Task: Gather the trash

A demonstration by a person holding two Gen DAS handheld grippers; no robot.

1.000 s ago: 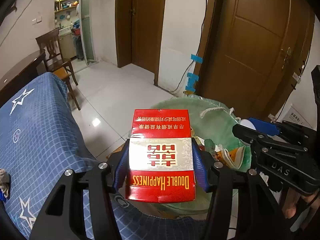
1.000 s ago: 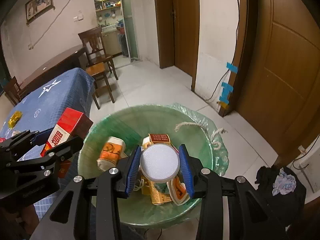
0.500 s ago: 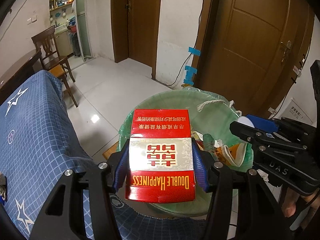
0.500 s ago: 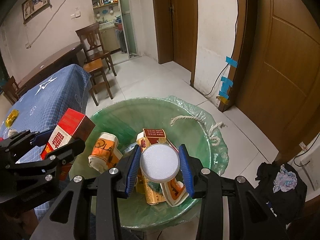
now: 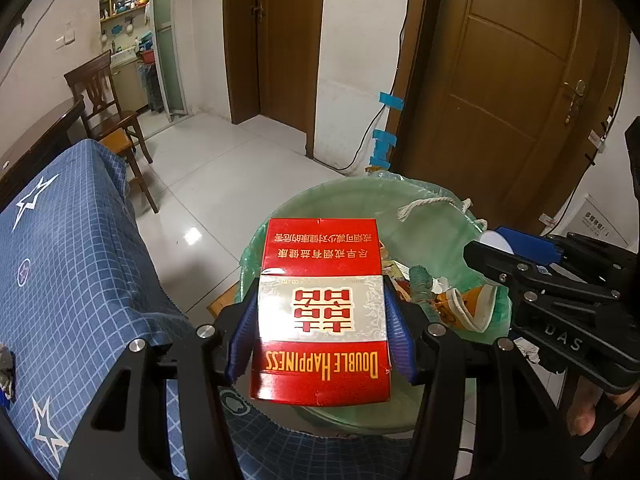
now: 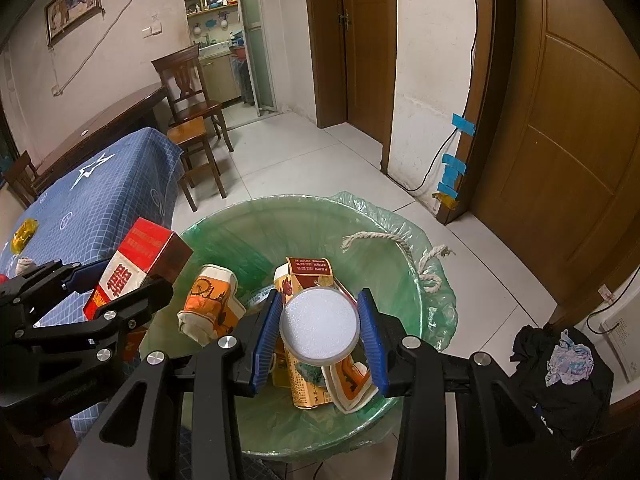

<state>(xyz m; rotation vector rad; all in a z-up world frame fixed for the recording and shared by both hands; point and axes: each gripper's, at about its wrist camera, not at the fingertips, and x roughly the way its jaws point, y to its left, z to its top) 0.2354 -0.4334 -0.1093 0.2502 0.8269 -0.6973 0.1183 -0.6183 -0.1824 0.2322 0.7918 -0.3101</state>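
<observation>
My left gripper (image 5: 320,332) is shut on a red "Double Happiness" cigarette carton (image 5: 322,312), held over the near left rim of a green-lined trash bin (image 5: 356,204). The carton also shows in the right wrist view (image 6: 136,260). My right gripper (image 6: 320,332) is shut on a round white lid (image 6: 319,326), held above the middle of the bin (image 6: 400,276). Inside the bin lie an orange paper cup (image 6: 210,304), a brown drink carton (image 6: 310,270) and other wrappers.
A table with a blue star-patterned cloth (image 5: 60,248) stands left of the bin. A wooden chair (image 6: 192,108) stands beyond it. Brown doors (image 6: 560,132) and a wall with a taped cable (image 6: 452,160) are behind. Dark clothes (image 6: 560,368) lie on the floor at right.
Both grippers have moved forward over the bin with their loads. The bin now looks larger and lower in both views.
</observation>
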